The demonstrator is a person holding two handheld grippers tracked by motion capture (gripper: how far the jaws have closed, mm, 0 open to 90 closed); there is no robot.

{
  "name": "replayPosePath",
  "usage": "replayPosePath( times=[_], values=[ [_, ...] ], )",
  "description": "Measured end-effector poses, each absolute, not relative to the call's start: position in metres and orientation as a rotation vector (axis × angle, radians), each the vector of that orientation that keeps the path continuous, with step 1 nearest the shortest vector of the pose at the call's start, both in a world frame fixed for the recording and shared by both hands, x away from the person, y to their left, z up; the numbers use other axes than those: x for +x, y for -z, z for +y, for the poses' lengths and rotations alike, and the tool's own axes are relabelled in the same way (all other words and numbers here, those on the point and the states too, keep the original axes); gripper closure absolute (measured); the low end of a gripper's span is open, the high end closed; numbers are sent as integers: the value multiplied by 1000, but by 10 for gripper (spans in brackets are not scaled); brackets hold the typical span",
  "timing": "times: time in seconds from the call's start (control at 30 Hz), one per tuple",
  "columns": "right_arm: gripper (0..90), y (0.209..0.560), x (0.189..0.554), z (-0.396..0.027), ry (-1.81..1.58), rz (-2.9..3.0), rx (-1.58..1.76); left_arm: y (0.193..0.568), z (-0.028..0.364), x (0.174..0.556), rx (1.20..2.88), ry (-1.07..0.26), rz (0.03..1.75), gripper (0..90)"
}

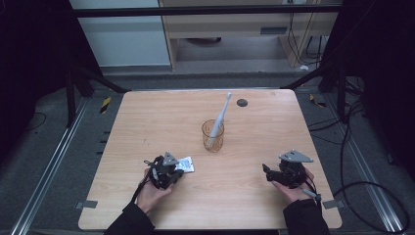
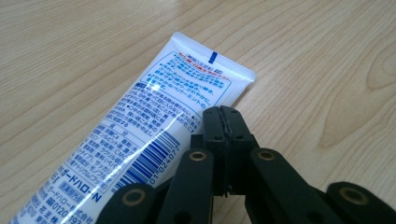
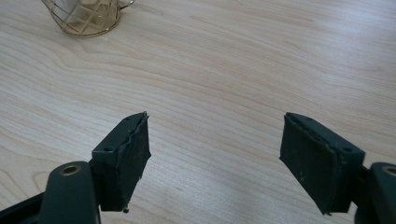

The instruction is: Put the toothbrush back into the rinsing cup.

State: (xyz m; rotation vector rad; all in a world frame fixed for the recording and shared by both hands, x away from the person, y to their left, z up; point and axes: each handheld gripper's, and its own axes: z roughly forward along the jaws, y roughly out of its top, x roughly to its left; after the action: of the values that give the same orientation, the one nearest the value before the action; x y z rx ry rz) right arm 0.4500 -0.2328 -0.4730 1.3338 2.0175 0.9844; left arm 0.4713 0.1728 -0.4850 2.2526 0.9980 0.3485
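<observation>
A white toothpaste tube (image 2: 154, 126) with blue print lies flat on the wooden table (image 1: 254, 147); in the high view the tube (image 1: 187, 164) sits at the front left. My left gripper (image 2: 226, 113) is shut, its jaws pressed together with nothing between them, just right of the tube's flat end. In the high view the left gripper (image 1: 177, 171) rests beside the tube. My right gripper (image 3: 215, 140) stands open over bare wood, seen at the front right (image 1: 266, 171). An amber cup (image 1: 213, 135) at mid-table holds a white toothbrush (image 1: 222, 110).
A small dark round spot (image 1: 242, 102) marks the table's far edge. The cup's base (image 3: 86, 16) shows at the top left of the right gripper view. Cables and metal rails run along the floor around the table.
</observation>
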Motion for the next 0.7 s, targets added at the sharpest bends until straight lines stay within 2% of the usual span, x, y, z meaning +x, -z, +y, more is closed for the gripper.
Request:
replayPosePath(
  times=[0.17, 0.47, 0.7],
  values=[
    [241, 472, 450, -232, -991, 2018, 1329, 475, 179, 470, 2220, -360, 997, 892],
    [244, 474, 450, -231, -991, 2024, 1331, 451, 220, 484, 2168, -522, 1065, 878],
    [245, 477, 452, -230, -973, 2041, 1320, 466, 242, 499, 2220, -488, 1165, 879]
  ],
)
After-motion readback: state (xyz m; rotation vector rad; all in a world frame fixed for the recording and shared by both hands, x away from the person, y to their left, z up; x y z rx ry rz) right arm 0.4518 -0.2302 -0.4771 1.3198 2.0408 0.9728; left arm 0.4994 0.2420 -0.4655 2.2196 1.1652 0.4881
